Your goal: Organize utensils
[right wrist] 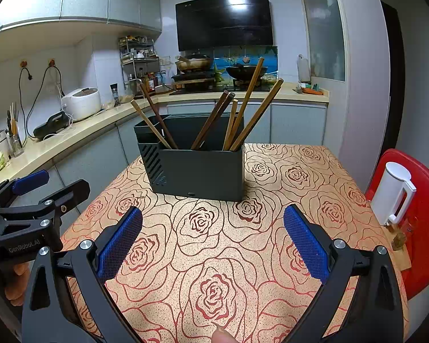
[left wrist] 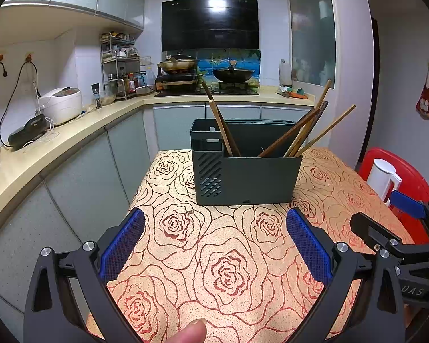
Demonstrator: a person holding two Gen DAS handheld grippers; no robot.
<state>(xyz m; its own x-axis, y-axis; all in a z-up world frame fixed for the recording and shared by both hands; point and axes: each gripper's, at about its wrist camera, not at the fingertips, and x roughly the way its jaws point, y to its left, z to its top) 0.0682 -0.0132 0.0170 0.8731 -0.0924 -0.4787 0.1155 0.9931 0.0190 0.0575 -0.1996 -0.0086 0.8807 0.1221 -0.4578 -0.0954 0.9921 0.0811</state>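
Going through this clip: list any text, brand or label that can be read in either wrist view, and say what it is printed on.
"GenRobot.AI": on the body of the left hand-held gripper, seen in the right wrist view.
"UAS": partial lettering, cut off, on the body of the right hand-held gripper, seen in the left wrist view.
Bottles on the spice rack: labels too small to read.
Utensil holder, white kettle: no text visible.

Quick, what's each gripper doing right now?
Left gripper: open, holding nothing, above the table.
Right gripper: open, holding nothing.
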